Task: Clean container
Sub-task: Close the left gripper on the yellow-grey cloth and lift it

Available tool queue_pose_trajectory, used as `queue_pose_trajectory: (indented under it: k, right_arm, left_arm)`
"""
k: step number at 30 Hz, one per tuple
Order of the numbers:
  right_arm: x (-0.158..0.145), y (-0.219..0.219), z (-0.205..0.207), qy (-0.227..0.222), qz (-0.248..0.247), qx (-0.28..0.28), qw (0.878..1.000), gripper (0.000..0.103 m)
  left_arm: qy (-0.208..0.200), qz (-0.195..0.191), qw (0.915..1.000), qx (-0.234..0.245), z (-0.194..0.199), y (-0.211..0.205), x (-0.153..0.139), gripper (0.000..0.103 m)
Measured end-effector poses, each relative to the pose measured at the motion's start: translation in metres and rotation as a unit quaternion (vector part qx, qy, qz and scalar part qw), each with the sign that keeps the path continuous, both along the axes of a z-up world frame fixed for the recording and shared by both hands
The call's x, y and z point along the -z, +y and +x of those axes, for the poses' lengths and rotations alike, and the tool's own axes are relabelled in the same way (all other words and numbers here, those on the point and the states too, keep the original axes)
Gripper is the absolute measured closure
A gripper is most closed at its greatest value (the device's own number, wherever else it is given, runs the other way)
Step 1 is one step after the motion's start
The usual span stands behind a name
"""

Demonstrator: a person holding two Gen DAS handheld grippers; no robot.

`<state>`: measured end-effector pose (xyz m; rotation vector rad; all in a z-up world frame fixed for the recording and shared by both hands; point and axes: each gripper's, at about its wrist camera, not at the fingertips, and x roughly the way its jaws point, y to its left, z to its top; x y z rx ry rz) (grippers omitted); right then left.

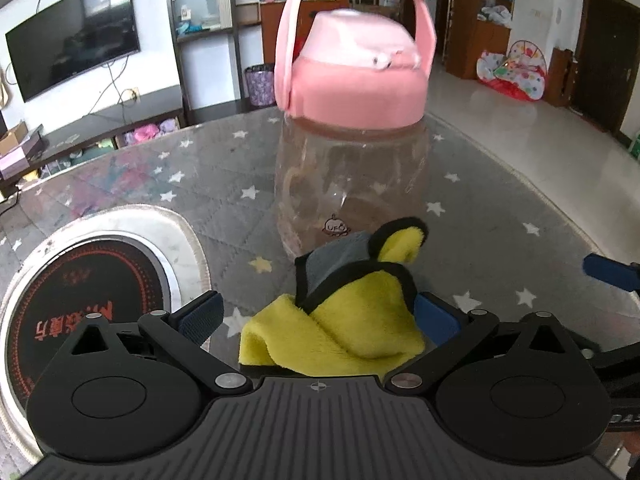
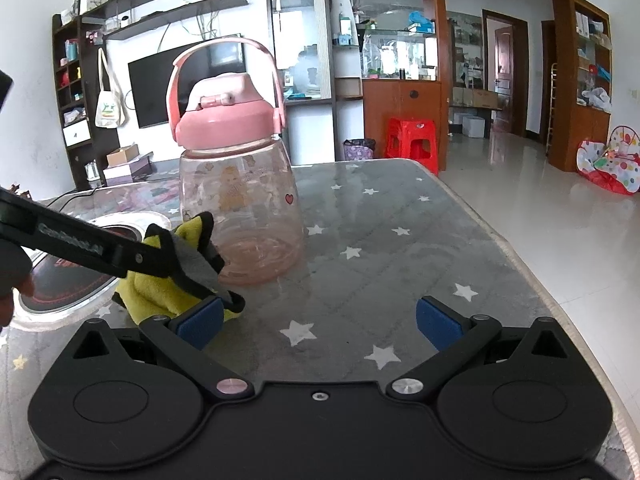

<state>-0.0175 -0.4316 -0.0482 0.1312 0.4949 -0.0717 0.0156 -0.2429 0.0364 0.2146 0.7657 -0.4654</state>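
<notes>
Yellow cloth (image 1: 340, 320) lies between my left gripper's (image 1: 318, 314) spread fingers, unclamped. Bottle (image 1: 352, 176) stands mid-frame on the bench (image 2: 400, 240). Right gripper (image 2: 318, 322) is apart, empty. Pushing high could tip the bottle, I think.

Open tabletop ahead of the right claw

Bare table (image 2: 360, 216) lies between its spread fingers; bottle (image 2: 240, 200) and cloth (image 2: 168, 280) crowd its left.
</notes>
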Motion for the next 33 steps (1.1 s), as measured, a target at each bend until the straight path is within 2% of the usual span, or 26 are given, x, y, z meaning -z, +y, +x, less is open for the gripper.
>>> queue_pose_trajectory:
  k: [9, 15, 17, 19, 23, 25, 30, 33]
  right_arm:
    - [0.004, -0.001, 0.005, 0.005, 0.003, 0.001, 1.0, 0.0]
    - [0.003, -0.001, 0.005, 0.008, 0.004, 0.001, 1.0, 0.0]
    - [0.002, -0.002, 0.005, 0.01, 0.002, 0.002, 1.0, 0.0]
    - [0.002, -0.003, 0.005, 0.011, 0.002, 0.004, 1.0, 0.0]
    - [0.001, -0.005, 0.007, 0.016, 0.002, 0.007, 1.0, 0.002]
    - [0.001, -0.004, 0.008, 0.016, 0.002, 0.006, 1.0, 0.005]
    - [-0.002, -0.001, 0.008, 0.016, 0.0, 0.001, 1.0, 0.006]
    - [-0.005, 0.0, 0.009, 0.015, -0.002, -0.003, 1.0, 0.01]
  left_arm:
    - [0.006, 0.003, 1.0, -0.001, 0.01, -0.009, 0.013, 0.001]
    - [0.032, -0.014, 0.9994, 0.0, 0.02, -0.01, 0.026, 0.005]
    - [0.046, -0.025, 0.9986, -0.001, 0.025, -0.009, 0.032, 0.011]
    - [0.066, -0.044, 0.9968, 0.002, 0.029, -0.006, 0.039, 0.024]
    - [0.07, -0.059, 0.9958, 0.01, 0.03, -0.003, 0.039, 0.037]
    - [0.071, -0.065, 0.9952, 0.018, 0.029, -0.003, 0.037, 0.05]
    - [0.076, -0.075, 0.994, 0.023, 0.028, 0.0, 0.034, 0.065]
    - [0.074, -0.074, 0.9943, 0.021, 0.026, 0.002, 0.029, 0.068]
